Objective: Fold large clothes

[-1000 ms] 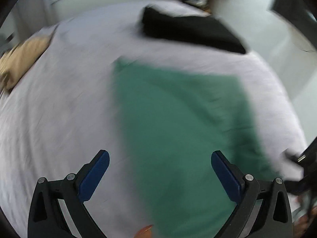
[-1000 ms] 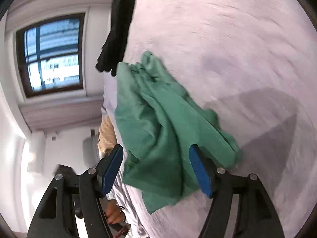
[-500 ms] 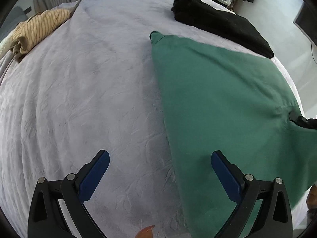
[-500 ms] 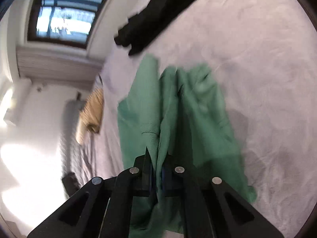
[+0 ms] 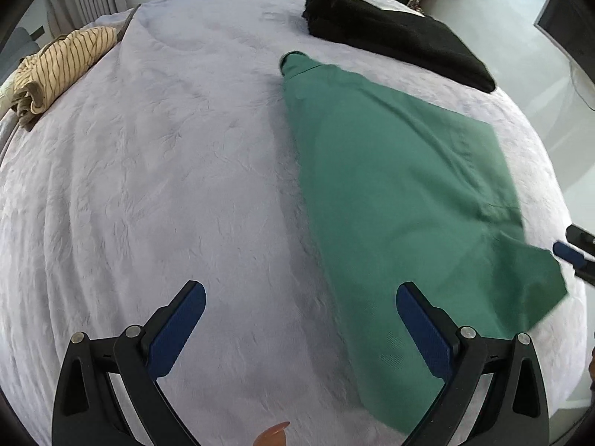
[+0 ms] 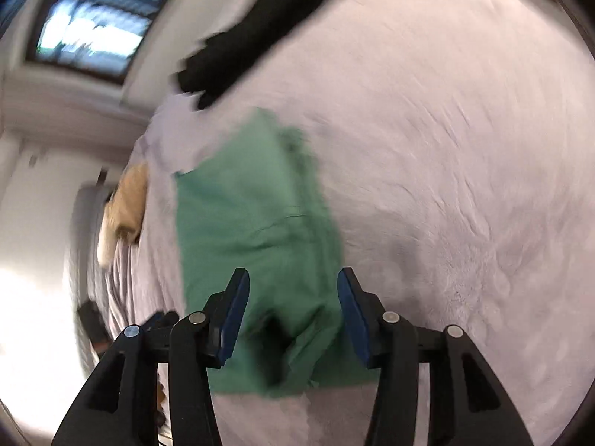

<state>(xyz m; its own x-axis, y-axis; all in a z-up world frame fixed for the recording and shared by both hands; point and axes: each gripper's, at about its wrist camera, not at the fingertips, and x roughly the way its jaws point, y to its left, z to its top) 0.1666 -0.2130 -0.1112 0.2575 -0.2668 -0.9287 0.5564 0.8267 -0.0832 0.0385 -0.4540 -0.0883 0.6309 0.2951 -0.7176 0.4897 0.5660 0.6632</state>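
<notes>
A green garment (image 5: 401, 200) lies spread flat on the pale bedspread (image 5: 167, 186), at the right half of the left wrist view. My left gripper (image 5: 301, 293) is open and empty above the bed, its right finger over the garment's near edge. In the right wrist view the green garment (image 6: 260, 230) lies below my right gripper (image 6: 293, 282), which is open with nothing between its pads. The right gripper's tip (image 5: 569, 252) shows at the garment's right corner in the left wrist view.
A folded black garment (image 5: 394, 41) lies at the far side of the bed, also in the right wrist view (image 6: 256, 33). A striped tan garment (image 5: 59, 70) sits bunched at the far left. The bed's right edge drops to a pale floor (image 5: 550, 59).
The right gripper was shut on the green garment half a second ago and has opened and let it go. The garment now lies flatter. The left gripper stayed open.
</notes>
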